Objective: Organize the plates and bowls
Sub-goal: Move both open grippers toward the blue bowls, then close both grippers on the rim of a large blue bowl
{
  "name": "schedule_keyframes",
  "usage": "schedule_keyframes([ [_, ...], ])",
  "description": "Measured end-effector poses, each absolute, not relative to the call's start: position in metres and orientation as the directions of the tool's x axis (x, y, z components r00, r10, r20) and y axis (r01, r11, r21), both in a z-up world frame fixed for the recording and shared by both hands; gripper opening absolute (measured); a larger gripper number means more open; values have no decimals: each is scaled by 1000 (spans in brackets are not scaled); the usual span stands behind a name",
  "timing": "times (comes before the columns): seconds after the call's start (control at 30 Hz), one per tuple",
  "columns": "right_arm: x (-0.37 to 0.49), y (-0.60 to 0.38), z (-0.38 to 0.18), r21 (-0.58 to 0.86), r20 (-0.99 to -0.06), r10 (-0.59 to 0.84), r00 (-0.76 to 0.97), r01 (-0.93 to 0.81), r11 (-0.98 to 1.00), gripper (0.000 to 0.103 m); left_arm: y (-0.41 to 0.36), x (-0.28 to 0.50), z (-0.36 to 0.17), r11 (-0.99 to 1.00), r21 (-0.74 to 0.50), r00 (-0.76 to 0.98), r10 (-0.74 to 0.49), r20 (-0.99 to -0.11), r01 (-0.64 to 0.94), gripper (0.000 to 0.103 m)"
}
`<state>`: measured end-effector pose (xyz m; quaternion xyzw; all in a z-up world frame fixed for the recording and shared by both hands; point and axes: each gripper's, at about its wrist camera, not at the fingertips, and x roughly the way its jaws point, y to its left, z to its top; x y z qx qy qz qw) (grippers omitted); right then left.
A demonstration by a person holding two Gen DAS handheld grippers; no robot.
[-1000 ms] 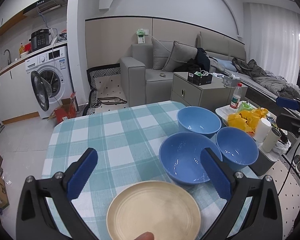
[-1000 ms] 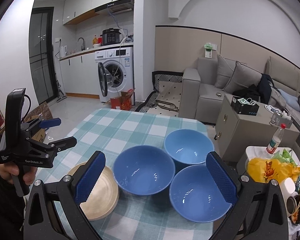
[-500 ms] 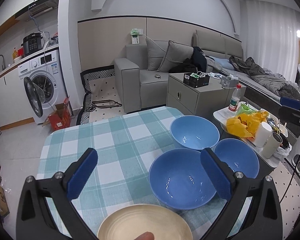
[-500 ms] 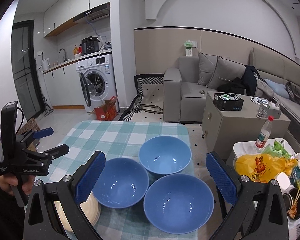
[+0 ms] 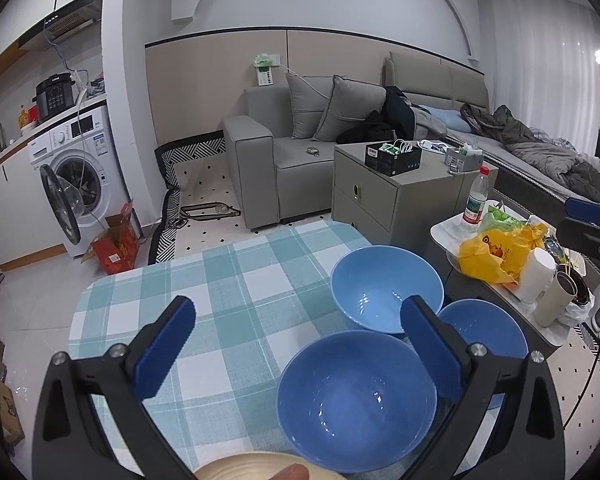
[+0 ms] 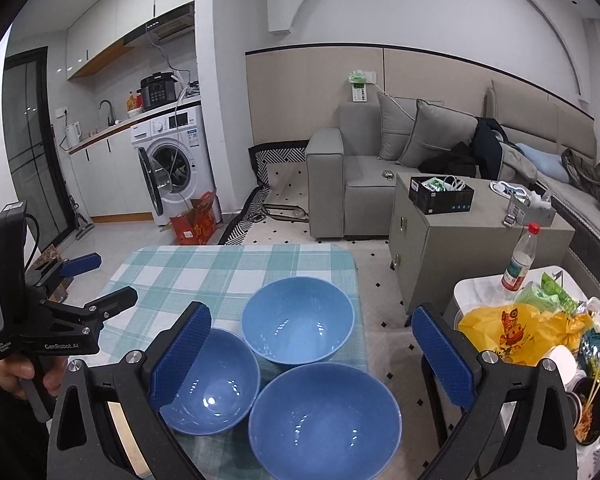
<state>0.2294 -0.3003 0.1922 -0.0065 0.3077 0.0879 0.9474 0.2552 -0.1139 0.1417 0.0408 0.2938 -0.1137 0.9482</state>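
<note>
Three blue bowls [image 6: 324, 416] sat unstacked just ahead of my right gripper [image 6: 312, 360], whose jaws were spread and empty. My left gripper [image 5: 296, 348] was likewise released, a cream plate [image 5: 256, 466] directly beneath it, one bowl [image 5: 356, 400] between its fingers. I judged nothing nested yet; all stacking remained.

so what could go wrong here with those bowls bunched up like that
1. The three blue bowls sit rim to rim; lifting the near bowl could nudge the left bowl or far bowl.
2. The near bowl lies close to the table edge and might slide off.
3. The right gripper is open with wide jaws that could clip a neighbour.
</note>
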Motion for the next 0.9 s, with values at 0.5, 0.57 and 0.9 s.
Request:
schedule_keyframes([
  [0.5,274,-322,154,73,-652,153,743,-140,988,102,-149,297,122,959,30,767,-207,-608,282,103],
  [0.57,281,-323,148,77,-660,152,735,-135,988,102,-151,301,119,958,31,763,-206,-612,283,103],
  [0.9,310,-323,122,79,-705,143,695,-123,989,102,-165,328,96,953,19,719,-216,-660,304,103],
])
